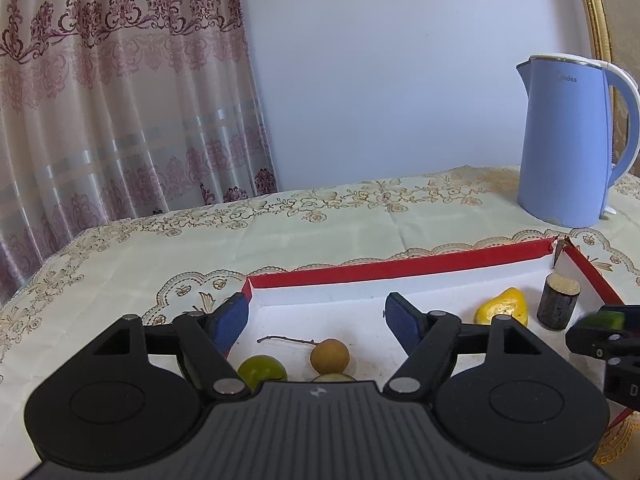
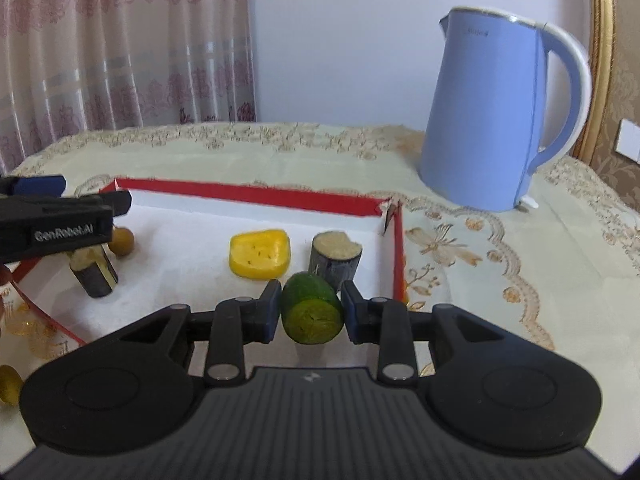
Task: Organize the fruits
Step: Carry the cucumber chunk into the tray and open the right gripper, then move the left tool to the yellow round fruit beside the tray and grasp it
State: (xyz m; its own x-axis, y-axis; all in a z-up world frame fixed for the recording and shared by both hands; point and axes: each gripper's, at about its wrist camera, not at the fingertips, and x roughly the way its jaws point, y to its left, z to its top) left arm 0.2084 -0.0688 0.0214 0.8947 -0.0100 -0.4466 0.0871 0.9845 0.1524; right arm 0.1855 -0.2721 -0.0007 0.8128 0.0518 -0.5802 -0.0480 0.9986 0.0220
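Observation:
A white box with a red rim (image 2: 256, 196) lies on the tablecloth. My right gripper (image 2: 311, 305) is shut on a green cut fruit piece (image 2: 312, 320), low over the box's near right part. Just beyond it stand a dark sugarcane stub (image 2: 336, 258) and a yellow fruit chunk (image 2: 260, 255). My left gripper (image 1: 316, 318) hangs open over the box's left end with nothing between its pads. Under it lie a brown round fruit with a stem (image 1: 329, 355) and a green fruit (image 1: 262, 370). A second cane stub (image 2: 94, 276) stands below the left gripper (image 2: 92, 194).
A blue electric kettle (image 2: 488, 112) stands behind the box to the right. A small yellow fruit (image 2: 8, 384) lies on the cloth outside the box's left side. A curtain hangs behind the table's left edge, and a gold frame rises at the far right.

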